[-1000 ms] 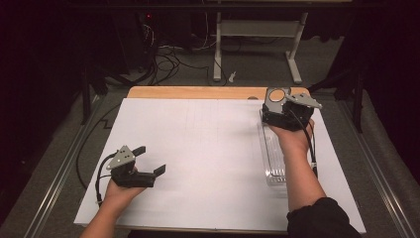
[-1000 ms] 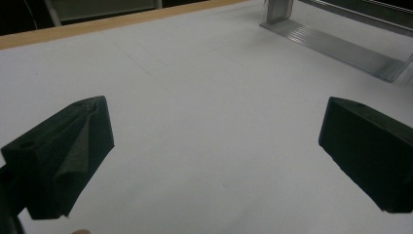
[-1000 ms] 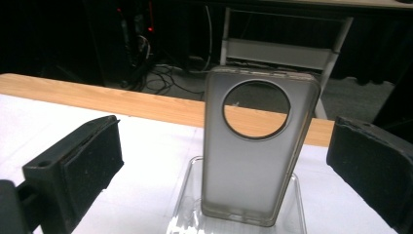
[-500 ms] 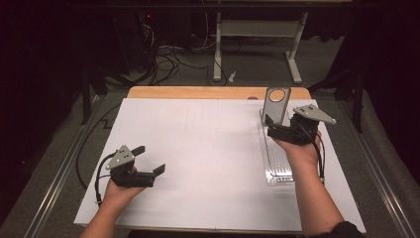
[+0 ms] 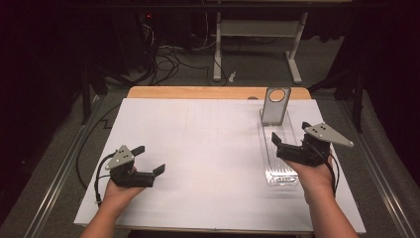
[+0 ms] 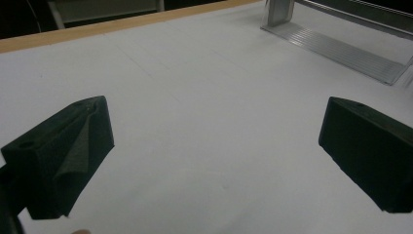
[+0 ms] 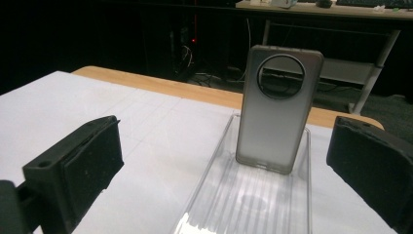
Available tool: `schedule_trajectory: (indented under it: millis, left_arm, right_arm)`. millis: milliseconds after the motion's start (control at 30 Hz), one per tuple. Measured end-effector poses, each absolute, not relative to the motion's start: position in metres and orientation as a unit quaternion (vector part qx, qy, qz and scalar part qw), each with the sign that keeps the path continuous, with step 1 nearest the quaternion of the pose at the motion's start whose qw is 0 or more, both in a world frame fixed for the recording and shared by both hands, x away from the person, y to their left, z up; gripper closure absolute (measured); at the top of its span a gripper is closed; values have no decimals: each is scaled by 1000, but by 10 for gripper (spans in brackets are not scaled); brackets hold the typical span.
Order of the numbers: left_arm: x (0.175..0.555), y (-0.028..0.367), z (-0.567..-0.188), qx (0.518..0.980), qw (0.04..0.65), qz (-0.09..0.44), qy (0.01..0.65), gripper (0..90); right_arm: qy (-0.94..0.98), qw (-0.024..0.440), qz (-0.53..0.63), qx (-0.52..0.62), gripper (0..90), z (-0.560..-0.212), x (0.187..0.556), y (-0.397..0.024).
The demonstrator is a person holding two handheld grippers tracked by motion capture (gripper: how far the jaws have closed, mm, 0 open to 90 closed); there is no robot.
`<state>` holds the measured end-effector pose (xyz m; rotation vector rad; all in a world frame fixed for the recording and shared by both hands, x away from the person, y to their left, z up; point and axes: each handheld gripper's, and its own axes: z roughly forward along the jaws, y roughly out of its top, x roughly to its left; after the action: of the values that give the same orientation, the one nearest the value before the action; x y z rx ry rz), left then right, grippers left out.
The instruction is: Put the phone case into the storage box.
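While the right gripper (image 5: 289, 144) holds its jaws wide open with nothing in them, the phone case (image 7: 277, 107) stands up in the clear tray (image 7: 253, 200) just ahead, between them. The left gripper (image 5: 148, 161) is wide open and empty too.

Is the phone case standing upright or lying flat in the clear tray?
Upright: the phone case stands on end at the clear tray's far end, camera hole on top.

Grey translucent phone case (image 7: 279, 107), clear ribbed tray (image 7: 253, 200), white table cover (image 5: 208, 148), black fingers (image 7: 73, 170).
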<state>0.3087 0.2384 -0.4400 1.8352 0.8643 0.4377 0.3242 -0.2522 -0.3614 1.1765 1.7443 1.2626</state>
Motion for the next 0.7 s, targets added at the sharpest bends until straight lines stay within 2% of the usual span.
schedule_trajectory:
  millis: [700]
  left_arm:
    - [308,240,-440,759,509,183,362,6]
  right_arm:
    - [667,342,502,431,1,-405,271,-290]
